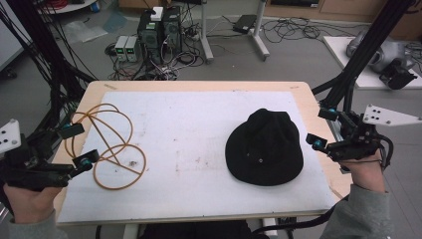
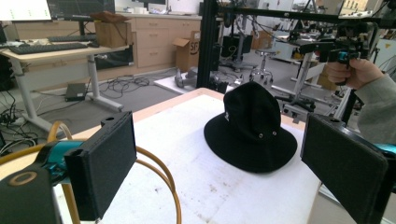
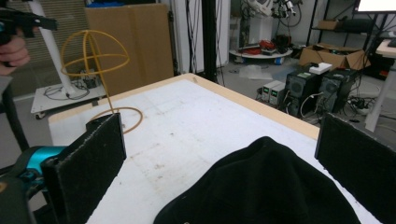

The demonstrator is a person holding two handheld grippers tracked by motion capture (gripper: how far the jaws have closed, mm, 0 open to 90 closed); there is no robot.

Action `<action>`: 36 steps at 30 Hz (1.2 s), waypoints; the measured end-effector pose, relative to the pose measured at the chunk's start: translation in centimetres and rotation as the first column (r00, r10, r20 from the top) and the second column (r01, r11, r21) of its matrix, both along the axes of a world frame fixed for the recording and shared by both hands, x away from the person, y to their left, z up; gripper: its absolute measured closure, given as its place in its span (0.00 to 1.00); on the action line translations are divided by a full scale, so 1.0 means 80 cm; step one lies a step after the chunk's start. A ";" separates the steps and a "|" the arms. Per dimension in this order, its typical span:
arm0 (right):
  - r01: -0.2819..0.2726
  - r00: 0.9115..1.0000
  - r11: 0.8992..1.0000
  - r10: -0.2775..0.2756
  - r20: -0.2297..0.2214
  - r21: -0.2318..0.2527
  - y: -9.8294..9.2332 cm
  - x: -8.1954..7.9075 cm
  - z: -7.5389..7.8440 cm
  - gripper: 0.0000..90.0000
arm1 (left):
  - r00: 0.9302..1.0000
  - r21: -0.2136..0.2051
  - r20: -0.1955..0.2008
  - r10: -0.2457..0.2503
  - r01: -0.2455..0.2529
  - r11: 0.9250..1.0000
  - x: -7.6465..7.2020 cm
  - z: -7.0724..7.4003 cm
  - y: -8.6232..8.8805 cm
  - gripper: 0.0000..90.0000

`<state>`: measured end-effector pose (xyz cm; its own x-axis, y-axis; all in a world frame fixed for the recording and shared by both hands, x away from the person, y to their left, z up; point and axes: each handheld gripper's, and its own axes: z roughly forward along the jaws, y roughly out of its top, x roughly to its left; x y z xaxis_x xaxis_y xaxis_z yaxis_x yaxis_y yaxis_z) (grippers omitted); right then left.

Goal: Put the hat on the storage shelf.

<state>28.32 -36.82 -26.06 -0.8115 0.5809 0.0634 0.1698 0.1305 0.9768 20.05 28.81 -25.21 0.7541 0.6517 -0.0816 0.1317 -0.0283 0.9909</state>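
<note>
**Black hat sits between two open grippers at the work table**

A black bucket hat [image 1: 264,148] lies brim-down on the right half of the white mat [image 1: 199,149] that covers a wooden table [image 1: 199,85], with a small metal eyelet showing on its crown. At the table's right edge, a person's right hand holds the right gripper [image 1: 320,128] just beside the hat's brim without touching it. In the right gripper view its two black padded jaws stand wide apart with nothing between them, and the hat's crown rises in the foreground below them. On the opposite side, the left gripper [image 1: 78,145] is held at the table's left edge, its jaws likewise spread and empty; in the left gripper view they frame the hat [image 2: 251,133] from across the mat, well apart from it. Beside the left gripper stands an orange wire hat stand [image 1: 108,147], its rounded loops rising from a ring that rests on the mat. Cables and computer boxes [image 1: 160,30] crowd the floor beyond the table.
</note>
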 end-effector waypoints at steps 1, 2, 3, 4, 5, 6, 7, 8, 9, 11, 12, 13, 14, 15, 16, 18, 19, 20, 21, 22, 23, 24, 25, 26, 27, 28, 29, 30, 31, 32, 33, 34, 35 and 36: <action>0.004 1.000 1.000 -0.004 -0.010 -0.006 0.003 0.007 -0.002 0.01 | 1.000 -0.003 0.000 0.001 -0.001 1.000 -0.003 0.000 0.001 0.12; 0.004 1.000 1.000 -0.004 -0.004 -0.010 0.004 0.010 -0.003 0.01 | 1.000 -0.002 0.002 0.000 0.000 1.000 -0.004 0.000 0.001 0.12; 0.002 1.000 1.000 -0.002 -0.006 -0.019 0.006 0.013 -0.003 0.01 | 1.000 0.002 0.001 0.002 -0.002 1.000 -0.005 0.000 0.001 0.12; 0.002 1.000 1.000 -0.002 -0.007 -0.024 0.008 0.015 -0.003 0.01 | 1.000 0.000 0.000 0.003 -0.003 1.000 -0.006 -0.001 0.000 0.12; 0.001 1.000 1.000 -0.002 -0.010 -0.031 0.011 0.018 -0.003 0.01 | 1.000 0.004 -0.001 0.003 -0.003 1.000 -0.007 -0.001 0.000 0.12; -0.002 1.000 0.999 0.002 -0.007 -0.041 0.013 0.020 -0.004 0.01 | 1.000 0.007 -0.004 0.003 -0.003 1.000 -0.008 -0.001 -0.001 0.12; -0.007 1.000 0.998 0.007 -0.007 -0.067 0.016 0.024 -0.006 0.01 | 1.000 0.009 -0.005 0.005 -0.005 1.000 -0.008 -0.002 -0.001 0.12; -0.010 1.000 0.995 0.008 -0.018 -0.096 0.017 0.028 -0.007 0.01 | 1.000 0.008 -0.006 0.006 -0.006 1.000 -0.009 -0.002 -0.001 0.12; -0.013 0.999 0.994 0.009 -0.035 -0.112 0.017 0.033 -0.007 0.01 | 1.000 0.012 -0.004 0.004 -0.004 1.000 -0.009 -0.002 -0.001 0.12; -0.023 0.998 0.995 0.018 -0.053 -0.100 0.016 0.043 -0.007 0.01 | 1.000 0.013 -0.005 0.009 -0.009 1.000 -0.011 -0.002 0.000 0.12; -0.028 0.998 0.996 0.023 -0.058 -0.089 0.016 0.048 -0.007 0.01 | 1.000 0.012 -0.005 0.013 -0.013 1.000 -0.012 -0.002 0.000 0.12; -0.028 0.998 0.995 0.023 -0.055 -0.091 0.017 0.053 -0.006 0.01 | 1.000 0.011 -0.006 0.014 -0.014 1.000 -0.013 -0.001 0.001 0.12; -0.028 0.998 0.994 0.022 -0.053 -0.101 0.019 0.058 -0.005 0.01 | 1.000 0.011 -0.003 0.016 -0.016 1.000 -0.014 -0.001 0.002 0.12; -0.032 0.998 0.993 0.026 -0.053 -0.114 0.021 0.064 -0.005 0.01 | 1.000 0.011 -0.003 0.016 -0.016 1.000 -0.014 -0.001 0.002 0.12; -0.042 0.997 0.992 0.034 -0.067 -0.121 0.026 0.070 -0.004 0.01 | 1.000 0.008 0.000 0.020 -0.020 1.000 -0.016 0.000 0.003 0.12; -0.053 0.996 0.989 0.043 -0.077 -0.135 0.032 0.079 -0.003 0.01 | 1.000 0.005 0.002 0.022 -0.022 1.000 -0.018 0.000 0.005 0.12; -0.059 0.996 0.987 0.049 -0.074 -0.148 0.037 0.084 -0.002 0.01 | 1.000 0.004 0.002 0.025 -0.025 1.000 -0.019 0.000 0.006 0.12; -0.059 0.996 0.987 0.049 -0.074 -0.148 0.037 0.084 -0.002 0.01 | 1.000 0.004 0.002 0.025 -0.025 1.000 -0.019 0.000 0.006 0.12; -0.071 0.996 0.984 0.060 -0.072 -0.161 0.046 0.093 0.002 0.01 | 1.000 0.003 0.002 0.027 -0.027 1.000 -0.020 0.000 0.008 0.12; -0.074 0.995 0.983 0.062 -0.074 -0.167 0.048 0.096 0.003 0.01 | 1.000 0.002 0.000 0.028 -0.028 1.000 -0.020 0.000 0.009 0.12; -0.079 0.995 0.981 0.067 -0.070 -0.176 0.052 0.101 0.004 0.01 | 1.000 -0.002 0.001 0.029 -0.029 1.000 -0.020 0.000 0.009 0.12; -0.079 0.995 0.981 0.066 -0.080 -0.177 0.055 0.104 0.005 0.01 | 1.000 -0.001 -0.001 0.029 -0.029 1.000 -0.020 0.000 0.009 0.12; -0.082 0.994 0.981 0.069 -0.080 -0.174 0.057 0.107 0.006 0.01 | 1.000 -0.002 -0.001 0.028 -0.028 1.000 -0.020 -0.001 0.010 0.12; -0.088 0.993 0.982 0.075 -0.087 -0.167 0.058 0.111 0.006 0.01 | 1.000 -0.002 -0.001 0.028 -0.028 1.000 -0.020 -0.001 0.010 0.12; -0.085 0.994 0.983 0.073 -0.080 -0.163 0.060 0.113 0.006 0.01 | 1.000 -0.001 -0.002 0.028 -0.028 1.000 -0.020 -0.001 0.010 0.12; -0.083 0.995 0.983 0.072 -0.073 -0.163 0.061 0.115 0.005 0.01 | 1.000 -0.002 -0.002 0.027 -0.027 1.000 -0.020 -0.001 0.010 0.12; -0.082 0.995 0.982 0.071 -0.073 -0.168 0.061 0.116 0.004 0.01 | 1.000 -0.003 -0.003 0.025 -0.025 1.000 -0.020 -0.001 0.010 0.12; -0.080 0.995 0.982 0.068 -0.076 -0.169 0.062 0.117 0.003 0.01 | 1.000 -0.003 -0.003 0.025 -0.025 1.000 -0.020 -0.001 0.010 0.12; -0.082 0.995 0.982 0.070 -0.076 -0.173 0.063 0.118 0.001 0.01 | 1.000 -0.001 -0.004 0.025 -0.026 1.000 -0.019 -0.001 0.009 0.12; -0.082 0.995 0.982 0.070 -0.076 -0.173 0.063 0.118 0.001 0.01 | 1.000 -0.001 -0.003 0.024 -0.024 1.000 -0.018 -0.001 0.009 0.12; -0.085 0.995 0.981 0.074 -0.072 -0.172 0.065 0.120 -0.001 0.01 | 1.000 -0.003 -0.005 0.022 -0.022 1.000 -0.017 -0.001 0.009 0.12; -0.084 0.995 0.981 0.072 -0.071 -0.175 0.065 0.120 -0.003 0.01 | 1.000 -0.002 -0.004 0.019 -0.019 1.000 -0.017 -0.001 0.009 0.12; -0.080 0.995 0.981 0.069 -0.070 -0.175 0.065 0.120 -0.005 0.01 | 1.000 -0.004 -0.004 0.018 -0.018 1.000 -0.016 0.000 0.008 0.12; -0.078 0.995 0.982 0.067 -0.070 -0.174 0.066 0.121 -0.007 0.01 | 1.000 -0.005 -0.002 0.015 -0.015 1.000 -0.016 0.000 0.008 0.12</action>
<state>38.00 -31.55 -26.61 -0.8495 0.5272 0.0186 0.2148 0.3136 0.9249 18.77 29.45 -25.22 0.7440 0.6626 -0.0861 0.1337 -0.0214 0.9908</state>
